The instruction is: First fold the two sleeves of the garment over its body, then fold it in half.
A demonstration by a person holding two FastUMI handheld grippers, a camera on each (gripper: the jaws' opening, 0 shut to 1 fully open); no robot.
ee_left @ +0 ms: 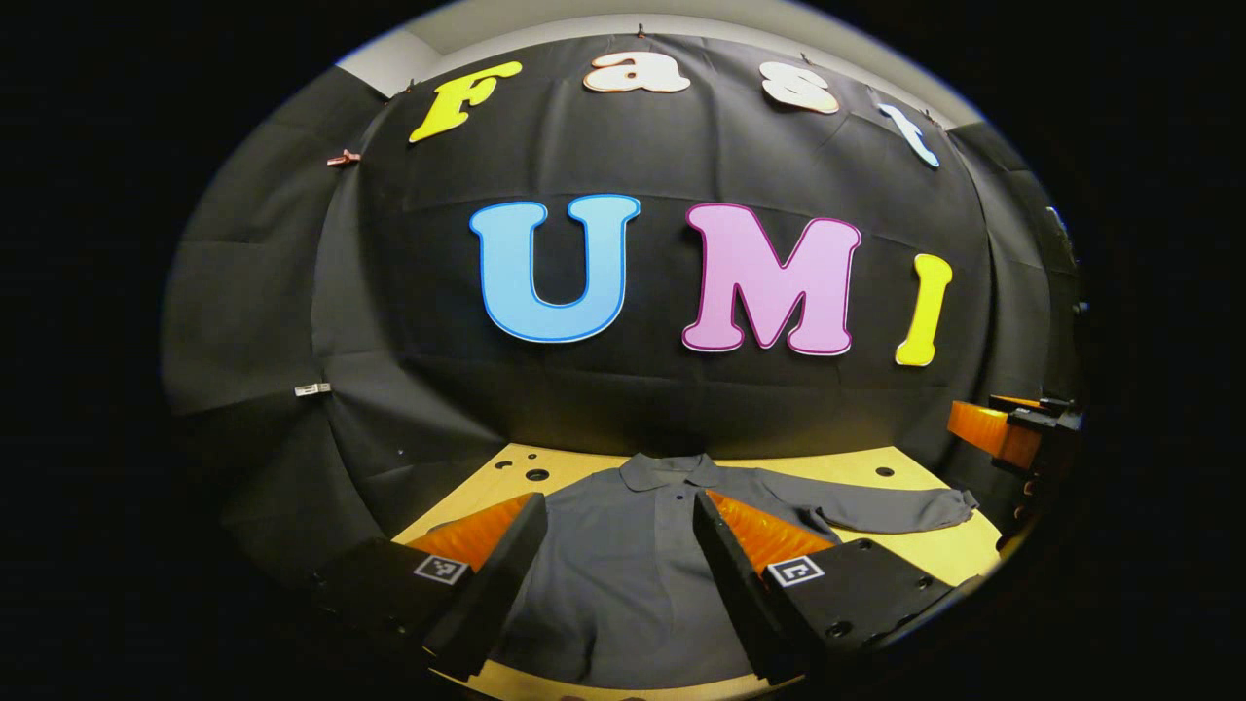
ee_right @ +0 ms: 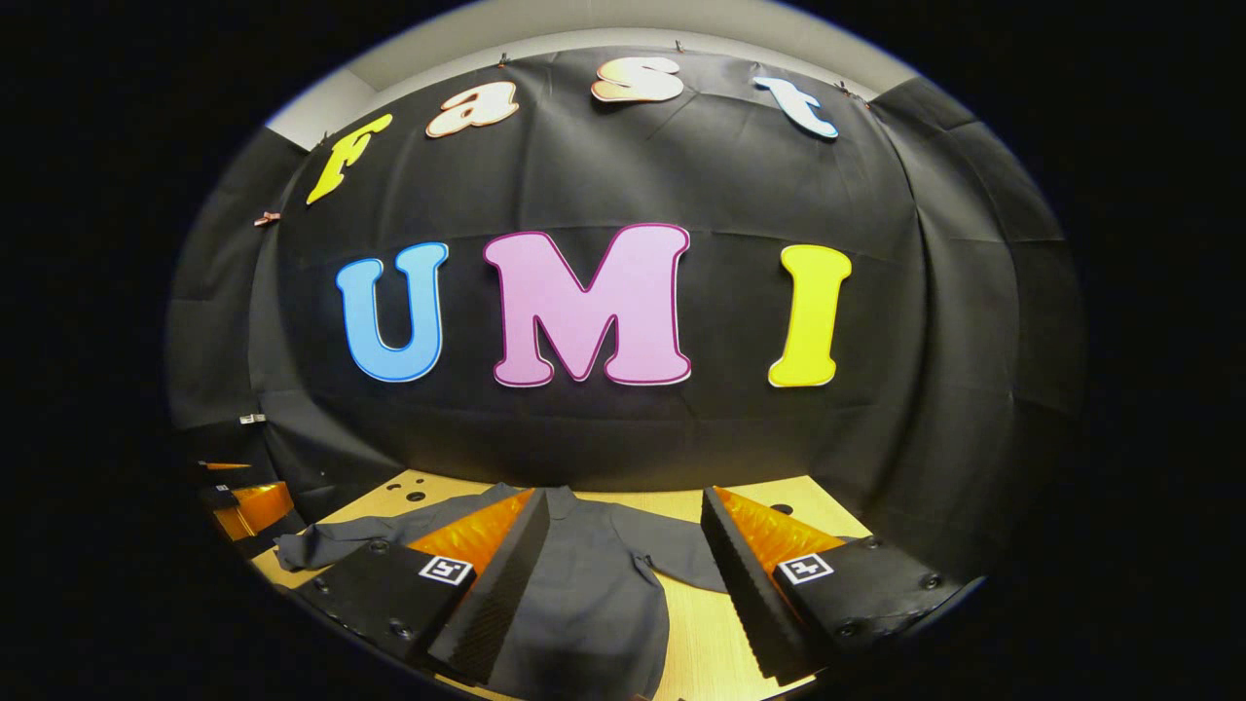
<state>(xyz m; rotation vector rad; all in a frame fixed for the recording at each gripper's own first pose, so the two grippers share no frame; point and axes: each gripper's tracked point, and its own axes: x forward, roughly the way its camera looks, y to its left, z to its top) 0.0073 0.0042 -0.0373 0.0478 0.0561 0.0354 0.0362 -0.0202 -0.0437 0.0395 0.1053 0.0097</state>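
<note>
Garment: a dark grey long-sleeved polo shirt (ee_left: 623,555) lies flat, front up, on the pale wooden tabletop (ee_left: 876,467), close to the black cloth back wall.
Heading: its collar (ee_left: 667,471) points away from me toward the wall and its hem comes toward me, so the body's long axis runs straight out from me.
Sleeves: in the left gripper view one sleeve (ee_left: 896,508) stretches out sideways to my right, across the body axis; in the right gripper view the other sleeve (ee_right: 389,534) reaches out to my left. Neither is folded over yet.
Left gripper (ee_left: 615,526): I hold it above the shirt's body, jaws spread wide, gripping nothing.
Right gripper (ee_right: 618,531): it hovers over the shirt's right half, jaws also wide apart and empty.
Risk, pinch: if I bite too deep at a cuff I may catch the body fabric under it and drag the whole shirt askew.
Risk, slide: I judge the cloth could skid on the smooth wood and bunch up instead of folding cleanly.
Risk, order: halving the shirt before both sleeves are in would trap a sleeve outside.
</note>
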